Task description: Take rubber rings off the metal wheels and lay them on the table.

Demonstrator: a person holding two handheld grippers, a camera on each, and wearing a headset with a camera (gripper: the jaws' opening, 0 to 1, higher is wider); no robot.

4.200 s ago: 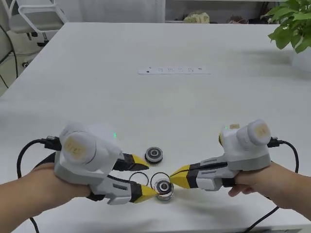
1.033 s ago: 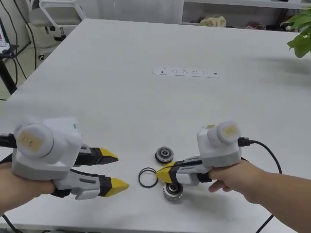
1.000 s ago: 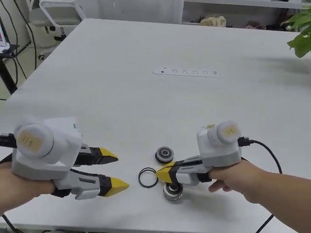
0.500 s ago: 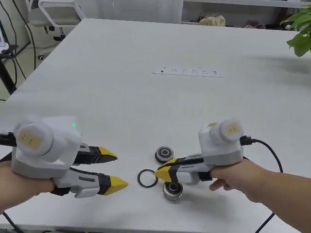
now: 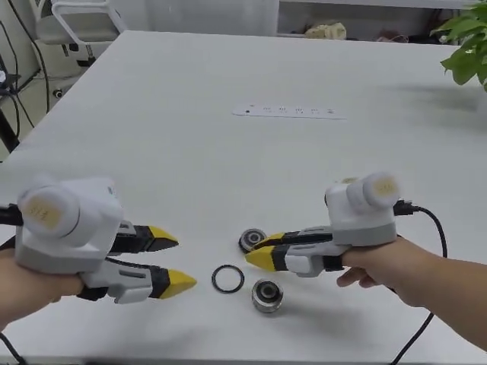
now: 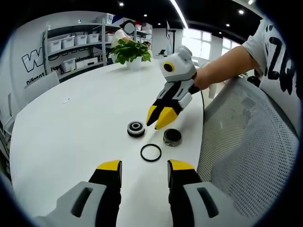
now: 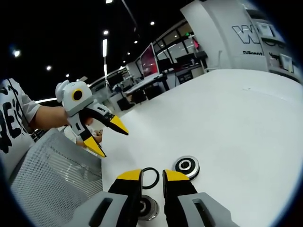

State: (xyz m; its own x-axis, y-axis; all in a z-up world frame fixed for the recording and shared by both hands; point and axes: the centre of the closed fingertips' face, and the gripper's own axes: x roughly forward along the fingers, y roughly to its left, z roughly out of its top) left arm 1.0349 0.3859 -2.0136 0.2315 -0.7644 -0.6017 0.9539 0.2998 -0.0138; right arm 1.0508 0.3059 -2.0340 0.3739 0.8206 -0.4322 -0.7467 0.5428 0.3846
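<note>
Rubber ring point(image 5: 227, 278) status: it lies flat and free on the counter point(image 5: 228, 167), just beside the near wheel point(image 5: 266, 295), touching neither wheel nor tongs. Half a second ago I had the right tongs point(image 5: 257, 253) low, tips at the ring's edge. They have since risen and now hover over the gap between the near wheel and the far wheel point(image 5: 249, 239), jaws parted by a narrow gap and grasping nothing. The left tongs point(image 5: 173, 260) stay released, wide apart, to the left of the ring. I judge this ring as delivered. The far wheel still shows a dark outer band, probably its ring, so it is the next target.
</note>
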